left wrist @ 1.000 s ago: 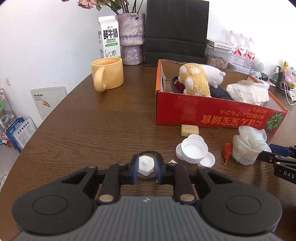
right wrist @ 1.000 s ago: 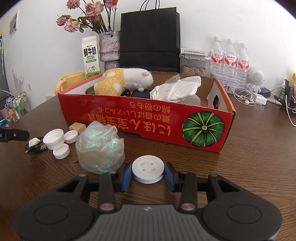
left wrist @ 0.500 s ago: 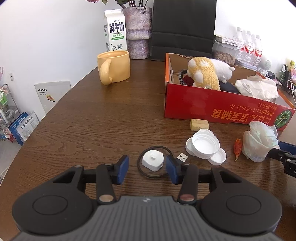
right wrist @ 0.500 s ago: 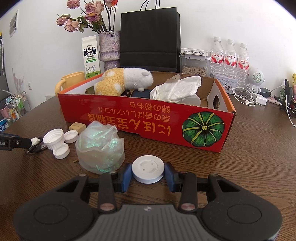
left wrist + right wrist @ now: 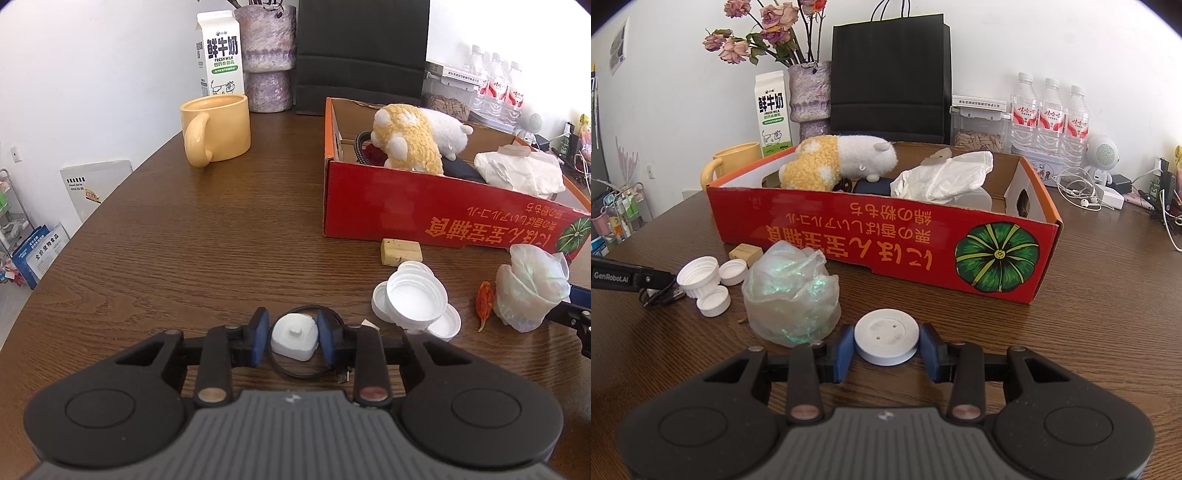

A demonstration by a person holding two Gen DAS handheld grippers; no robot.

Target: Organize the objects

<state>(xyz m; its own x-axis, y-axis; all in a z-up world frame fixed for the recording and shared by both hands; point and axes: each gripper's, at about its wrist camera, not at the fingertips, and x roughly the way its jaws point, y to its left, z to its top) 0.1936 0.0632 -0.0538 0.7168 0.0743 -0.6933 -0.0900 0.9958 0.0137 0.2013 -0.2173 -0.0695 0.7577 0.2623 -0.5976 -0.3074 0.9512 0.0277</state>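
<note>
Fingers of the left gripper bracket a small white square charger block on the brown wooden table, its thin black cable coiled round it. The blue pads sit close on either side of the block, though whether they press it yet I cannot tell. The right gripper has its jaws narrowed onto a flat white round plastic disc, pads touching both edges; whether the disc is off the wood is unclear.

Landmark for the rest is the long red cardboard box with the green pumpkin print. On the grippers' side of it lie a crumpled clear iridescent plastic bag, a cluster of white plastic bottle caps, a dried red chilli and, just beside the box wall, a small tan block. Inside the box rest a yellow-and-white plush toy and crumpled white tissue.

Both held pieces likely belong in that box. For the left side, close squarely on the block's flat faces and lift slowly — the cable loop may trail and snag the caps. For the right, keep the disc level, clear the box's near wall, and release over a free patch beside the tissue — not onto the plush.
</note>
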